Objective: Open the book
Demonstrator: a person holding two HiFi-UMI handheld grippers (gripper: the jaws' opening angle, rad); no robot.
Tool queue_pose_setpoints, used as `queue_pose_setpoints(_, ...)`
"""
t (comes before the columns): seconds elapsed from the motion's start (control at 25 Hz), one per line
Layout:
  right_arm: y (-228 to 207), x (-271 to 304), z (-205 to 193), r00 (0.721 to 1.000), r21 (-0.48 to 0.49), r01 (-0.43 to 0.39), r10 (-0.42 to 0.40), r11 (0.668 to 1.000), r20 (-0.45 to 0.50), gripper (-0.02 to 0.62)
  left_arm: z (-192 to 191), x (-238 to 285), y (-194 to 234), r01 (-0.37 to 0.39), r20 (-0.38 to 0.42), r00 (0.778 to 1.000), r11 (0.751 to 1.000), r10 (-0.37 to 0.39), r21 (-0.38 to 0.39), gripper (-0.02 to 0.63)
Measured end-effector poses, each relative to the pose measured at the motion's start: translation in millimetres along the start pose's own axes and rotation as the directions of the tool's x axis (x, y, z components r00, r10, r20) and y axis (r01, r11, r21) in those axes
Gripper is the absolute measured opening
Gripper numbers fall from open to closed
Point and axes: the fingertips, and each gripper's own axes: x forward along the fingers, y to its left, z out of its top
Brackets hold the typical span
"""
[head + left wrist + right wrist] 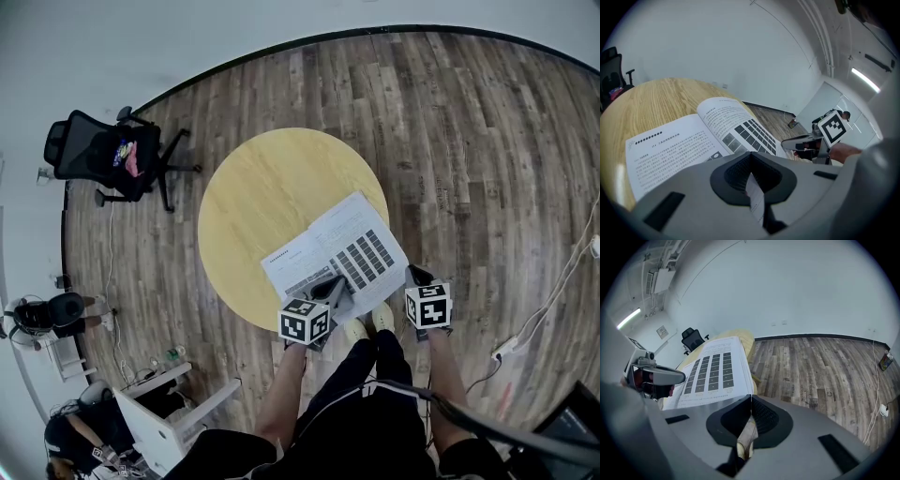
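At the left, we are holding the left gripper (326, 285) with its jaws pressed together, the tip over the near edge of the book (333, 248), at about 6 o'clock of the open pages. A thin white strip is showing in the slit behind the tips. We cannot tell whether it is a pinched page or only the paper below.

The book is lying already open on the round table (248, 187), in the table's 5 o'clock part, and its right page is reaching over the rim. So, in our judgement, the opening is nearly done. The good way now is to be pressing gently on the pages close to the spine, so that they are not springing back. We should be doing this without pushing the book further toward the rim and without creasing the paper.

At the right, we are holding the right gripper (417, 276) closed on nothing, just beside the book's 4 o'clock corner. The left forearm (289, 384) and the right forearm (448, 370) are reaching forward from the body. Both grippers are slanting downward and away from us.
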Motion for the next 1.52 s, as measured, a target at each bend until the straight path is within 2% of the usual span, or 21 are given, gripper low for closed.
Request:
queue_pose_setpoints(0.56,0.2,-0.6,-0.6,1.0,-0.022,0.007,-0.007,1.0,0.005,0.014,-4.7,1.5,0.3,0.007,-0.002,1.0,1.0,-0.007,-0.004,-0.002)
queue_pose_setpoints(0.76,-6.0,-1.4,-1.1,0.999,-0.045,0.035,-0.035,0.998,-0.01,0.017,-4.5,2.6,-0.3,0.007,-0.002,1.0,1.0,-0.007,-0.007,-0.002)
queue_pose_setpoints(1.12,-1.6,-7.9,8.6,1.0,-0.041,0.018,-0.017,0.999,0.015,0.213,1.2,0.3,-4.0,0.018,0.007,1.0,1.0,-0.018,-0.001,-0.002)
queue_pose_setpoints(1.24,-4.0,-9.6,9.7,0.999,-0.04,0.032,-0.031,0.999,0.016,0.244,2.8,0.4,-3.9,0.019,0.015,1.0,1.0,-0.019,-0.002,-0.002)
queue_pose_setpoints(1.52,-7.5,-16.5,5.6,0.998,-0.039,0.062,-0.062,0.997,0.001,0.244,-1.2,-2.7,-8.0,0.021,0.027,0.999,1.0,-0.021,0.002,-0.002)
